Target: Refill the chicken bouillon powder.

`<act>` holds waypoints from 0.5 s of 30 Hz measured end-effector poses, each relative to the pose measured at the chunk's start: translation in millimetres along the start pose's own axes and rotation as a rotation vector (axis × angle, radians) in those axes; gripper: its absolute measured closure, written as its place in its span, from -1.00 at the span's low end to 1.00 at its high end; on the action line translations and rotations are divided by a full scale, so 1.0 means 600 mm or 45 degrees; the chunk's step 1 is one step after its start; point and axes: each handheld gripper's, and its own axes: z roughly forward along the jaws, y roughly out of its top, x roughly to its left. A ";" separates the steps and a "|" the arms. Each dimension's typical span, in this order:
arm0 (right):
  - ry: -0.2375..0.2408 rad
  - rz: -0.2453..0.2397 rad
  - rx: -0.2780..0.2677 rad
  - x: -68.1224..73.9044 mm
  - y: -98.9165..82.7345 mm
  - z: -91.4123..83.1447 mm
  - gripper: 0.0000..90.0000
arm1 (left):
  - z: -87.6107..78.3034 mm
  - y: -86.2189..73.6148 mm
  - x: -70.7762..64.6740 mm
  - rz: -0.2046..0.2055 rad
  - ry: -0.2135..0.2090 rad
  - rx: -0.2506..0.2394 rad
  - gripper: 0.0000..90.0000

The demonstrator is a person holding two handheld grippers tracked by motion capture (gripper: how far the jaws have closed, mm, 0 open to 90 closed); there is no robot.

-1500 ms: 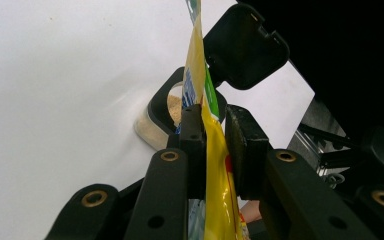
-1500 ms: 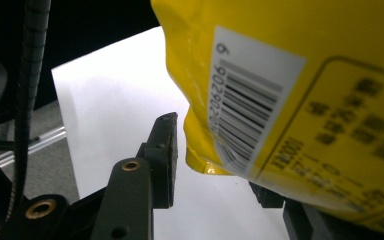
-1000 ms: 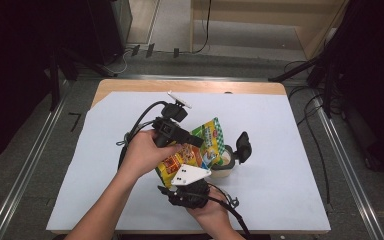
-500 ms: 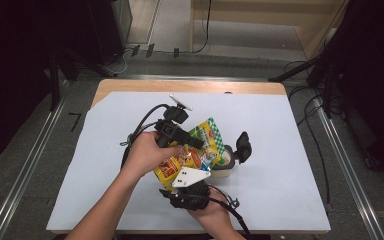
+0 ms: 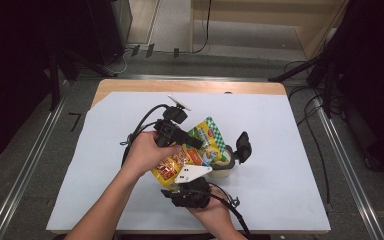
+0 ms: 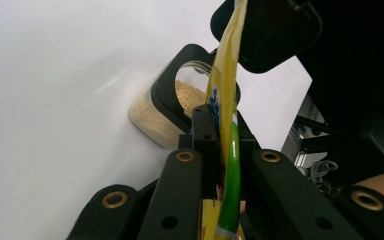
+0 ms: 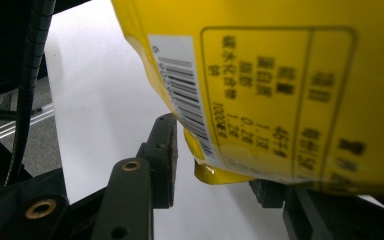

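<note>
A yellow snack bag point(image 5: 207, 137) with a green checked top is held tilted over the white table. My left gripper point(image 5: 196, 143) is shut on its top edge. In the left gripper view the jaws point(image 6: 223, 125) pinch the thin yellow and green edge of the bag point(image 6: 225, 75); they have just been closing on it. Behind it stands a jar point(image 6: 152, 117) of beige powder with its black lid point(image 6: 275, 30) flipped open. My right gripper point(image 5: 185, 181) sits under the bag. The right gripper point(image 7: 215, 160) is open around the lower corner of the bag point(image 7: 280, 75), with a gap at the left pad point(image 7: 166, 150).
The jar point(image 5: 222, 169) and its raised lid point(image 5: 243, 146) stand just right of the bag. A white sheet point(image 5: 290, 130) covers the table, with a wooden strip point(image 5: 190, 86) along the far edge. Cables trail from both grippers, and dark stands and rails flank the table.
Both hands, the bag and the jar stay almost where they were; no clear shift shows in the high view.
</note>
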 end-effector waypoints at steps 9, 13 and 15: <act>-0.013 0.038 0.016 -0.009 0.001 -0.001 0.25 | -0.024 0.000 0.011 -0.025 -0.033 -0.063 0.95; -0.014 0.074 0.014 -0.016 0.000 -0.002 0.24 | -0.037 -0.002 0.019 -0.045 -0.071 -0.092 0.96; -0.021 0.068 0.011 -0.018 0.001 -0.004 0.19 | -0.046 -0.002 0.024 -0.052 -0.103 -0.108 0.96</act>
